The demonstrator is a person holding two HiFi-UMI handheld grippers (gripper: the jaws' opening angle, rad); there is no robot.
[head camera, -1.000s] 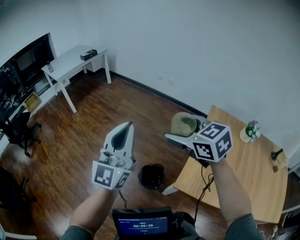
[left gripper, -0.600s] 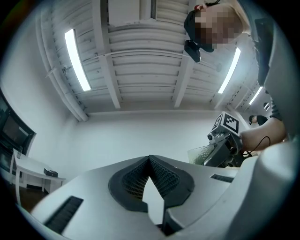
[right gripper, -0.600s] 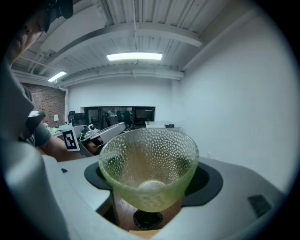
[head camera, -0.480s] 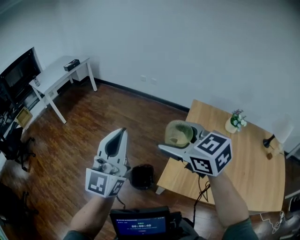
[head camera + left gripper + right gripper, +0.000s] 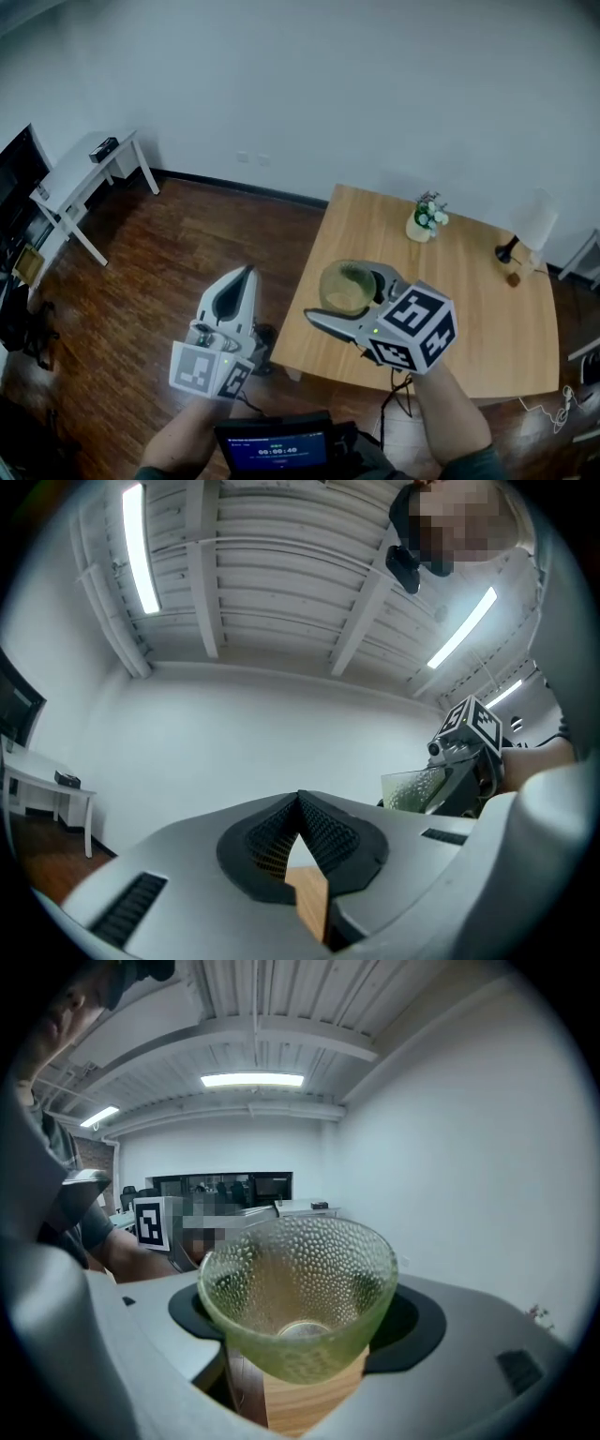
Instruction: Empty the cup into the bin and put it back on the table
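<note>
A green dimpled glass cup sits upright between the jaws of my right gripper, which is shut on it, above the left front corner of the wooden table. In the right gripper view the cup fills the middle and I see nothing inside it. My left gripper hangs over the floor to the left of the table, its jaws shut with nothing between them. The black bin is mostly hidden behind it. In the left gripper view the cup shows at the right, beyond the closed tips.
A small flower pot, a white lamp and a small dark object stand along the table's far side. A white desk stands by the wall at the left. A screen sits below my hands.
Both grippers have moved to the right, toward the table. The cup, earlier over the floor near the bin, now hangs over the table's corner. The bin has slipped behind my left gripper.
</note>
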